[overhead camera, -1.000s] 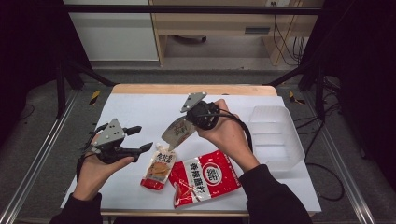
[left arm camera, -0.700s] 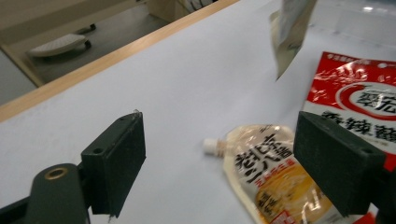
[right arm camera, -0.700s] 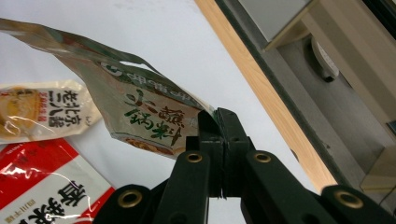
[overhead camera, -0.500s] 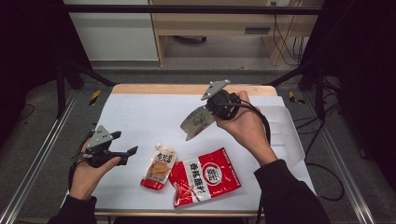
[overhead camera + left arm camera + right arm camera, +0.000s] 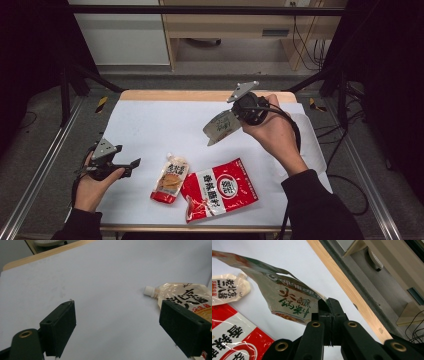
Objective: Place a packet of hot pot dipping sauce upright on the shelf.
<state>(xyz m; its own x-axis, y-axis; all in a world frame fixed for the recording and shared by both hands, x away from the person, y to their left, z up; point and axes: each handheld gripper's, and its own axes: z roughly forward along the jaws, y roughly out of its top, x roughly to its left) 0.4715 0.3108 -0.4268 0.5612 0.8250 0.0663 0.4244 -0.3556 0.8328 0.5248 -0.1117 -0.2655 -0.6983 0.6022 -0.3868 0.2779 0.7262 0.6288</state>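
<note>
Above the far right part of the white table cover (image 5: 150, 120), your right gripper (image 5: 239, 111) has its jaws pressed together on one edge of a grey-green pouch (image 5: 220, 128), which hangs clear of the surface and slants down toward your left. In the right gripper view the two black jaws meet with no gap, pinching the pouch (image 5: 292, 300) at its corner, and the printed face with dark green characters fans out up and to the left of them; the wooden table edge (image 5: 352, 297) runs diagonally just behind. Your left gripper (image 5: 131, 164) sits low near the front left of the cover, its jaws spread wide and holding nothing — in the left gripper view bare white surface lies between the two black pads (image 5: 58, 327). Just to its right lies a small spouted sachet (image 5: 170, 178), flat on the cover, cap end pointing away from you; the left gripper view shows its white cap (image 5: 149, 290) beside the right-hand jaw, apart from it. Touching the sachet's right side, a larger red bag (image 5: 220, 189) lies flat near the front edge, tilted a little. The raised pouch is well apart from both packets on the table — above and beyond them.
</note>
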